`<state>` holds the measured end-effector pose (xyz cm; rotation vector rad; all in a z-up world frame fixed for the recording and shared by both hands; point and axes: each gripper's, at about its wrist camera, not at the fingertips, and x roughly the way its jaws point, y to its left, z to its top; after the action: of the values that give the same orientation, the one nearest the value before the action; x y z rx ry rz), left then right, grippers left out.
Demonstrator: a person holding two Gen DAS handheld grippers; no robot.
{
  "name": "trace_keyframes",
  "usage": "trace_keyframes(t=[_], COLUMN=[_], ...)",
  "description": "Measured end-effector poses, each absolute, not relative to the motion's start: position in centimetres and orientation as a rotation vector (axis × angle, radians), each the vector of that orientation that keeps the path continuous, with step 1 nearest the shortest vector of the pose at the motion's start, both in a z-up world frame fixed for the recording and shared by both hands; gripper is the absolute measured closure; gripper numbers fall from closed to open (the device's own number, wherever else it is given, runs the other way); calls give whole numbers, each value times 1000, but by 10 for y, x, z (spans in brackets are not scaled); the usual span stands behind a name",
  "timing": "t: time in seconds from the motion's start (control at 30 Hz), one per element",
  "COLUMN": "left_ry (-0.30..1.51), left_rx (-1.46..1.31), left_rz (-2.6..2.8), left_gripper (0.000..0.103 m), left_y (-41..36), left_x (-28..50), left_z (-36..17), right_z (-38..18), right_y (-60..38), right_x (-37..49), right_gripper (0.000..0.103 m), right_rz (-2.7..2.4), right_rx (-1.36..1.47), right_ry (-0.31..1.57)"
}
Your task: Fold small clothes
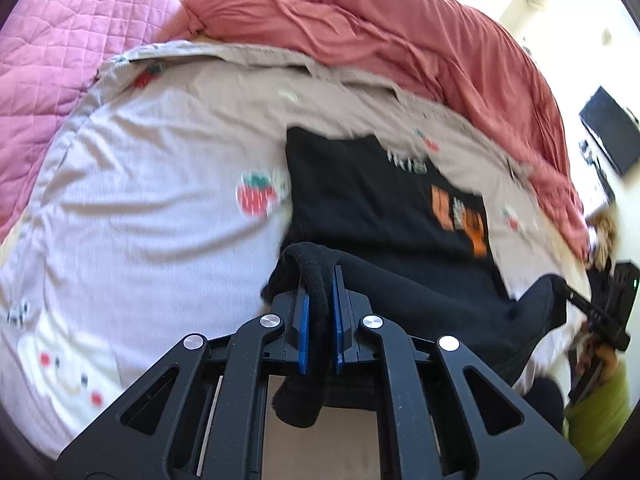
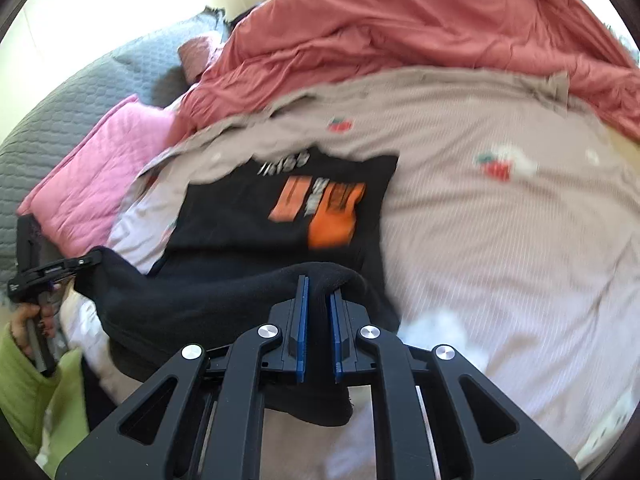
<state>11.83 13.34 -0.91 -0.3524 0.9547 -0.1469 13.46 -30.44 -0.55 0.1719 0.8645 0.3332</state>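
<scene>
A small black T-shirt point(image 1: 360, 200) with orange and white print lies on the strawberry-patterned bed sheet point(image 1: 160, 208). Its near hem is lifted off the bed. My left gripper point(image 1: 319, 276) is shut on one corner of that hem, black cloth bunched between the blue pads. My right gripper point(image 2: 318, 284) is shut on the other corner of the T-shirt point(image 2: 280, 208). Each gripper shows in the other's view: the right gripper point(image 1: 568, 294) at the far right, the left gripper point(image 2: 90, 259) at the far left, both pinching the hem.
A rumpled coral blanket point(image 1: 400, 40) lies along the far side of the bed. A pink quilted blanket point(image 1: 60, 60) and a grey quilted cover point(image 2: 80, 92) sit beside it. A person's hand point(image 2: 28, 320) and green sleeve point(image 2: 24, 392) hold the left gripper.
</scene>
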Motion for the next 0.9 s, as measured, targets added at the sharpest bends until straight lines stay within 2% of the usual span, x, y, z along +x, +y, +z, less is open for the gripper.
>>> trace_keyframes(t=[0.27, 0.47, 0.53, 0.6, 0.63, 0.73, 0.9], left_ry=[927, 997, 1006, 1004, 996, 944, 884], left_rx=[-413, -377, -385, -381, -375, -355, -302], left_rz=[-90, -26, -17, -6, 2, 17, 11], left_gripper=[100, 98, 91, 82, 74, 68, 68], left_y=[140, 130, 132, 136, 139, 147, 141], left_x=[181, 206, 207, 203, 200, 184, 149], left_z=[-31, -72, -79, -80, -78, -65, -45], right_z=[-29, -67, -74, -76, -75, -65, -46], right_y=[-318, -313, -317, -321, -325, -332, -294], right_x=[199, 229, 233, 232, 230, 216, 175], right_gripper=[94, 94, 82, 63, 60, 55, 49], right_rz=[247, 174, 141, 111, 100, 87, 180], right_rx=[211, 182, 192, 201, 215, 200, -84], right_ry=[814, 896, 904, 899, 892, 848, 751])
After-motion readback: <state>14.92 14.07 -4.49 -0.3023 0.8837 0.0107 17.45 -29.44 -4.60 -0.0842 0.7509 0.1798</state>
